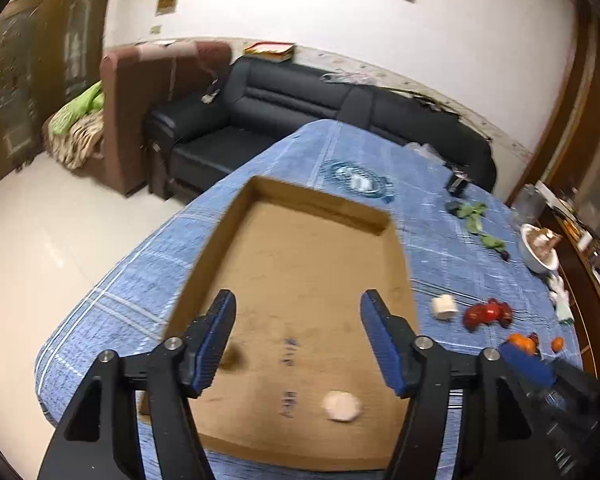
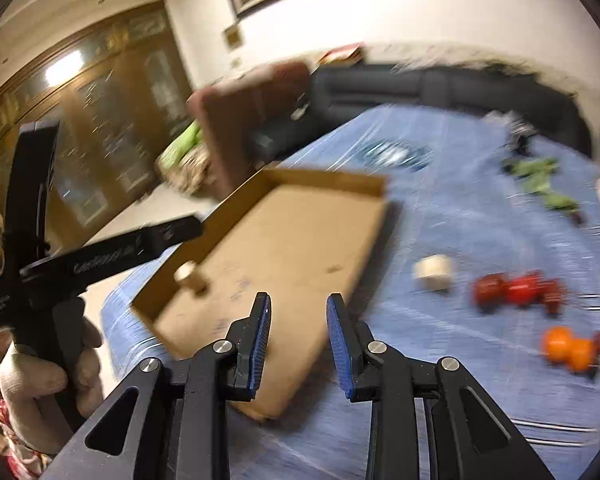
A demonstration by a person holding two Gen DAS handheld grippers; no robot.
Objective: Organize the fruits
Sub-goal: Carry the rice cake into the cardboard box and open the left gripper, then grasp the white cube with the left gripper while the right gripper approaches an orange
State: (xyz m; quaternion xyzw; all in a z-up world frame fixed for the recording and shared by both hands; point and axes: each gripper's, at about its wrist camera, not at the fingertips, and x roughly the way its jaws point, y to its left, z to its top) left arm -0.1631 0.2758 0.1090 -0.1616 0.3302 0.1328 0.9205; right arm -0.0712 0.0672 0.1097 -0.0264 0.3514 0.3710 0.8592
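Observation:
A shallow cardboard box (image 1: 300,280) lies on the blue cloth table (image 1: 140,280). A pale round fruit (image 1: 342,405) sits in the box's near part; it shows in the right wrist view (image 2: 186,274) by the box's left wall. My left gripper (image 1: 298,300) is open and empty above the box. On the cloth right of the box lie a cream piece (image 2: 434,276), red fruits (image 2: 516,290) and orange fruits (image 2: 570,348). My right gripper (image 2: 298,304) is open and empty over the box's near right edge. The view is blurred.
Green leaves (image 1: 478,220) and a white bowl (image 1: 538,248) lie at the table's far right. A dark sofa (image 1: 300,100) and a brown armchair (image 1: 140,100) stand behind the table. The gloved hand holding the left gripper's handle (image 2: 40,372) shows at left.

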